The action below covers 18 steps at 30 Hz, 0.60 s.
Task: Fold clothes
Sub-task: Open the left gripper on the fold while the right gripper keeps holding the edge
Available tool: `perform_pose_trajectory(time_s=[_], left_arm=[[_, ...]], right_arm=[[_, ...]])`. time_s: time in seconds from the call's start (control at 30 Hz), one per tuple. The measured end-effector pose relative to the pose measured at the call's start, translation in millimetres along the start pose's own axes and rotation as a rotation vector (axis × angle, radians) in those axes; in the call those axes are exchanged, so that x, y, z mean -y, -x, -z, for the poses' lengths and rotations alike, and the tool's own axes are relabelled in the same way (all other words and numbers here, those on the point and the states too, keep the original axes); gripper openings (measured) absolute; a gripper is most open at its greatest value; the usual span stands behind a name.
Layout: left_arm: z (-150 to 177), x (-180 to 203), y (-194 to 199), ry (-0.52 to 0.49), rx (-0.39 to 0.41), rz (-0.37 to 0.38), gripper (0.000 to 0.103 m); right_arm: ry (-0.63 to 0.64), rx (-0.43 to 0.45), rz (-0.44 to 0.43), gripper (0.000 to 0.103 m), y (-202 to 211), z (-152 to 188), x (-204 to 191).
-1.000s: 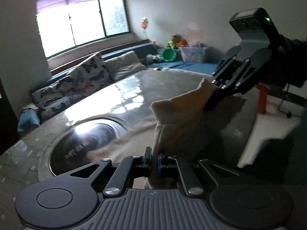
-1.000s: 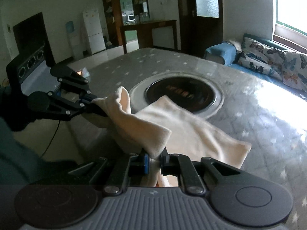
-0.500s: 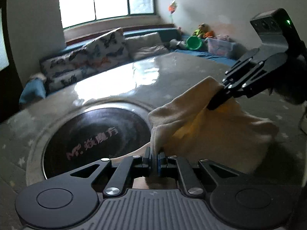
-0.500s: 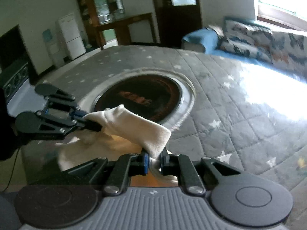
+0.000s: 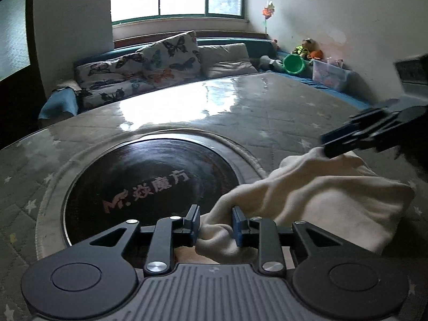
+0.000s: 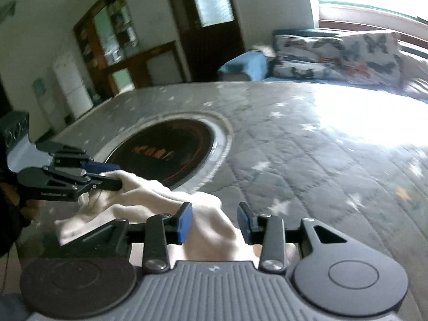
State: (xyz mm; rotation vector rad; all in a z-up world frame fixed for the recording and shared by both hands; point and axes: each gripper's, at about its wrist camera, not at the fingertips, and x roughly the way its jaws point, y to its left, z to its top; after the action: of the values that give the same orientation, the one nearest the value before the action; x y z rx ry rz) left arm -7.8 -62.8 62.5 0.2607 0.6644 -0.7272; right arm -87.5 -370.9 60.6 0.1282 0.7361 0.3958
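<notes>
A cream cloth [image 5: 329, 203] lies folded over on the grey quilted table cover [image 5: 267, 117], at the near edge beside the round black hotplate [image 5: 149, 184]. My left gripper [image 5: 216, 226] is open, its blue pads either side of a loose corner of the cloth. My right gripper [image 6: 215, 222] is open too, with the cloth [image 6: 208, 227] lying between its fingers. Each gripper shows in the other's view: the right one [image 5: 325, 147] at the cloth's far corner, the left one [image 6: 111, 175] at the other end.
The hotplate also shows in the right wrist view [image 6: 163, 152]. A sofa with butterfly cushions [image 5: 149, 64] runs behind the table under the window. A green bucket [image 5: 293, 64] and a plastic box [image 5: 330, 75] sit in the far corner. A fridge [image 6: 72, 88] and a dark door [image 6: 211, 26] stand at the other side.
Both grippers have come down to the table with the cloth and opened. The cloth's lifted edge has dropped onto the rest of it.
</notes>
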Motion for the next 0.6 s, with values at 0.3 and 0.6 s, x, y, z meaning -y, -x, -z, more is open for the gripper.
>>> perform_pose_trajectory(time_s=[0.3,0.6], left_arm=[[-0.5,-25.4,-2.1,0.090,-0.005,-0.137,0.030],[-3.7,11.7,28.2,0.089,0.085,-0.075,0.028]], right_arm=[[-0.116,0.026,0.084,0.037,35.7,33.7,22.7],[-0.152,0.027,0.116,0.029,26.1,43.2,18.0]])
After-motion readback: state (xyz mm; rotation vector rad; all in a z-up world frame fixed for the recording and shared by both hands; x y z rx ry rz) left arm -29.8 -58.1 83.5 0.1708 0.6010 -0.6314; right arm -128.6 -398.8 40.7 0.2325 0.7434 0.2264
